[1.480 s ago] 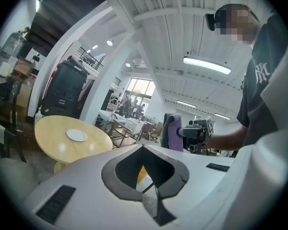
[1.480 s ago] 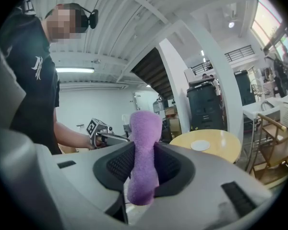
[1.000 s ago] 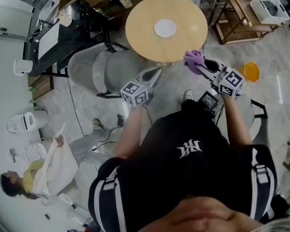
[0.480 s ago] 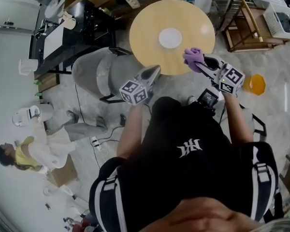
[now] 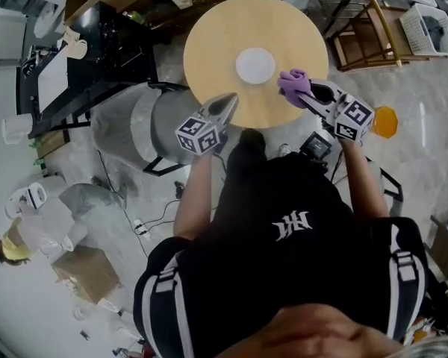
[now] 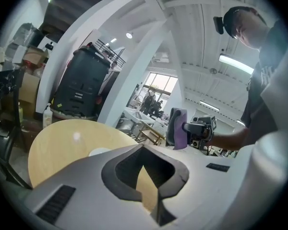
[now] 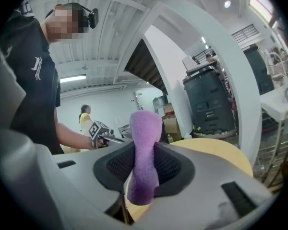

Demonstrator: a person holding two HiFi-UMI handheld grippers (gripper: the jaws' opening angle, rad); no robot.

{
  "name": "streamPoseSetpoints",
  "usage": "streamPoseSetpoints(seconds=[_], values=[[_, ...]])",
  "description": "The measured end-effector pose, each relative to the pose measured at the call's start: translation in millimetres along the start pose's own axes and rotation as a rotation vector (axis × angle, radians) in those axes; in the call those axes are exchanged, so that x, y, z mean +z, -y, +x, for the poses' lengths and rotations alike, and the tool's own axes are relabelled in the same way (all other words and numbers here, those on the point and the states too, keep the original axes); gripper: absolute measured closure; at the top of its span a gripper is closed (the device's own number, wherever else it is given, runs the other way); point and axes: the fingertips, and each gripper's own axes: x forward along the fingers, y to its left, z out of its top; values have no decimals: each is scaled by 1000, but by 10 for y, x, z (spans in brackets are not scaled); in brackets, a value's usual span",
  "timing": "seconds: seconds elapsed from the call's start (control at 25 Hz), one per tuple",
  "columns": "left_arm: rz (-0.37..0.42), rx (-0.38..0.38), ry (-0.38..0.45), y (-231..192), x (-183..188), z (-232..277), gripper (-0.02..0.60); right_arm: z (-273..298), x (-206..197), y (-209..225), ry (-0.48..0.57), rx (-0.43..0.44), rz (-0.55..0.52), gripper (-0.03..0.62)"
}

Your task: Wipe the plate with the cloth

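Observation:
A white plate (image 5: pixel 254 65) lies in the middle of a round wooden table (image 5: pixel 209 36); a sliver of the plate (image 6: pixel 100 152) shows in the left gripper view. My right gripper (image 5: pixel 305 93) is shut on a purple cloth (image 5: pixel 293 83), held over the table's near right part, just right of the plate. In the right gripper view the cloth (image 7: pixel 145 152) stands up between the jaws. My left gripper (image 5: pixel 228 104) is shut and holds nothing, over the table's near edge, below and left of the plate. From the left gripper view the cloth (image 6: pixel 177 127) shows at the right.
A grey chair (image 5: pixel 134 121) stands left of the table, a dark desk (image 5: pixel 82 51) beyond it. Wooden frame furniture (image 5: pixel 366 28) and a white basket (image 5: pixel 433 28) are at the right, an orange object (image 5: pixel 384 121) on the floor. A person (image 5: pixel 15 241) sits far left.
Both grippers have moved forward from the table's near edge to over its top. The cloth now hangs beside the plate. Both jaws stay as they were.

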Motion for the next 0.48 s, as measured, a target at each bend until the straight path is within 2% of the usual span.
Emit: streamPoseSetpoints(seconds=[0.12, 0.48], values=[[3, -10, -43, -308, 87, 168, 577, 198, 151, 193, -27, -28, -9, 488], [17, -79, -77, -1066, 480, 389, 577, 807, 537, 558, -62, -92, -26, 488]])
